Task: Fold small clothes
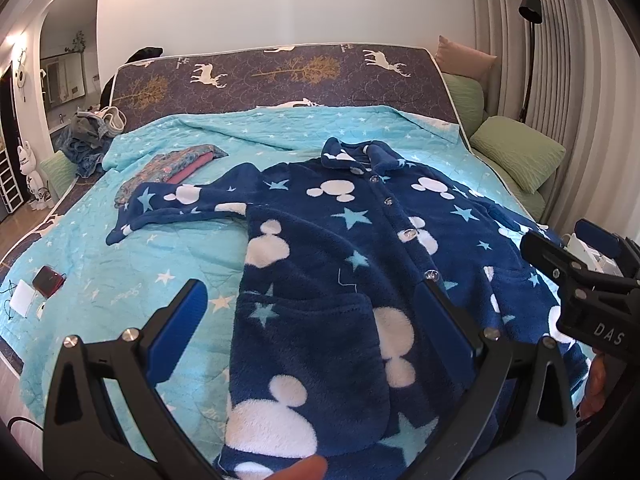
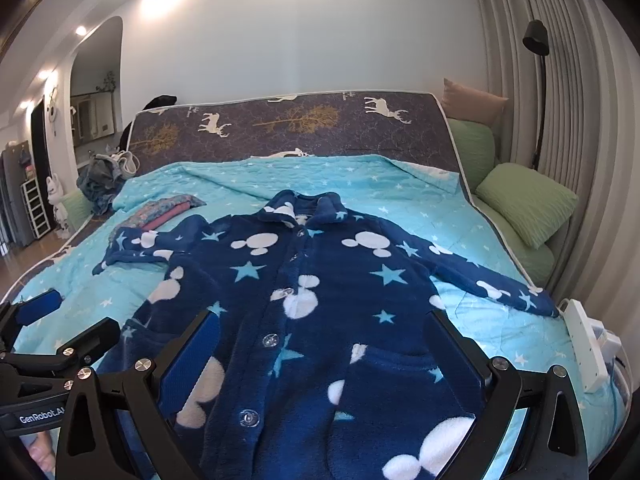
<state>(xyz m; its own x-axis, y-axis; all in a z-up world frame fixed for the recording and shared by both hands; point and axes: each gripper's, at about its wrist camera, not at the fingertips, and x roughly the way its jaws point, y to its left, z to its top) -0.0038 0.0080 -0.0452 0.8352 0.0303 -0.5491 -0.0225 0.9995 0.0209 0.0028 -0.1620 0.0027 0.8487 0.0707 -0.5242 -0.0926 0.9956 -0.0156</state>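
Observation:
A navy fleece pajama top [image 1: 340, 248] with white mouse heads, light-blue stars and a buttoned front lies flat, face up, on the turquoise quilt [image 1: 120, 264], sleeves spread to both sides. It also shows in the right wrist view [image 2: 320, 280]. My left gripper [image 1: 316, 300] is open and empty above the top's lower left part. My right gripper [image 2: 324, 332] is open and empty above its lower middle. The right gripper also shows at the right edge of the left wrist view [image 1: 580, 256]; the left gripper shows at the left edge of the right wrist view [image 2: 60, 320].
A folded floral garment [image 1: 176, 164] lies at the quilt's far left. A red case [image 1: 48, 280] and white card [image 1: 22, 296] lie near the left edge. A white power strip [image 2: 588, 344] sits at the right edge. Green pillows [image 1: 520, 152] and a clothes heap [image 1: 88, 136] flank the bed.

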